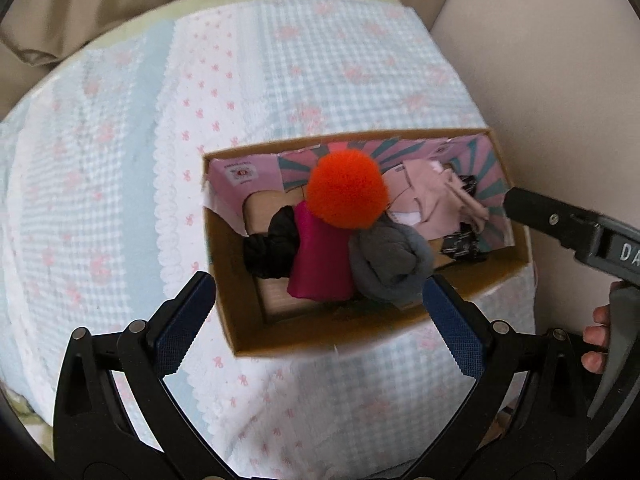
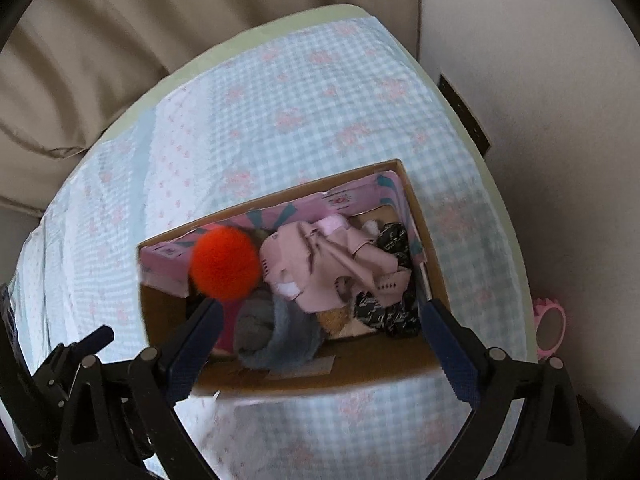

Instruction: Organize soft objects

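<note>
Left wrist: both tools (image 1: 316,316) (image 2: 318,336) gape wide, empty, above box (image 1: 224,248)

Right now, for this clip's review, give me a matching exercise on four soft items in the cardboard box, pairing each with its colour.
Items:
1. pompom
2. rolled sock bundle
3. folded garment
4. upright fabric piece

Colours:
A. pale pink
B. magenta
C. orange-red
D. grey

All four lie inside the cardboard box.

Pairs: 1-C, 2-D, 3-A, 4-B
</note>
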Demonstrator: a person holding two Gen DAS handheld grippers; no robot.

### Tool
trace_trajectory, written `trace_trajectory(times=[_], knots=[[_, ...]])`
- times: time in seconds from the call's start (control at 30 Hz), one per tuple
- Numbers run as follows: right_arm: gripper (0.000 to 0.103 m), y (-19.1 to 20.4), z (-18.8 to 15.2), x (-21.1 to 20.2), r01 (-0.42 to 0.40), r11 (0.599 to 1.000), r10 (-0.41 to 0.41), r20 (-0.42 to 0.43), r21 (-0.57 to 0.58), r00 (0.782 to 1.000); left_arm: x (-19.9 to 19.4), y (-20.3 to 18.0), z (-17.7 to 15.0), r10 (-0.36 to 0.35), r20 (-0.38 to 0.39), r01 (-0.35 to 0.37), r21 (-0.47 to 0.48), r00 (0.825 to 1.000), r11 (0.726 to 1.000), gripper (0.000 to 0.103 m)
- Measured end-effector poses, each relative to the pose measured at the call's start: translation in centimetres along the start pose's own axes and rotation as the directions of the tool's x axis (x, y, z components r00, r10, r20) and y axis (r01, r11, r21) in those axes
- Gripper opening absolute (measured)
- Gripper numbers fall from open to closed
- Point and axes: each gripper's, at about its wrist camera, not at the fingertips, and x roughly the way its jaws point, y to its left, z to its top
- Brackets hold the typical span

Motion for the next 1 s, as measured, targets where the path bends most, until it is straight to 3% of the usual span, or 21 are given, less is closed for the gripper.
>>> trace_trajectory(times=[0.23,0.47,0.63,0.83,1.0], knots=[[0.098,2.2,-1.7,-5.1,-0.023,0.997,0.028,0.068,-0.077,0.997,-7.8,1.3,-1.3,0.018,0.122,-0.013,-0.044,0.992,0.999,0.103],[0.098,6.5,-3.5,-12.0,-0.017,0.984,0.054,0.205,-0.177,0.977,-17.7,5.4,-3.3,0.07,0.287,-0.041,-0.106,0.955,0.993,0.103],[0.098,10.8,-5.3,-17.8,-0.01,0.972,0.083,0.305,-0.234,0.949,-24.9,9.1,-5.6,0.089,0.419,-0.026,-0.153,0.904,0.988,0.103],[0.098,15.6,-7.7,-23.2,0.03,0.961,0.091,0.416,-0.276,0.905,-32.1,13.0,-8.8,0.142,0.563,-0.055,-0.169,0.814,0.984,0.103],[0.098,19.2,-10.1,-26.8,0.065,0.95,0.104,0.504,-0.305,0.857,-35.6,15.6,-10.2,0.151,0.618,-0.061,-0.165,0.771,0.985,0.103]])
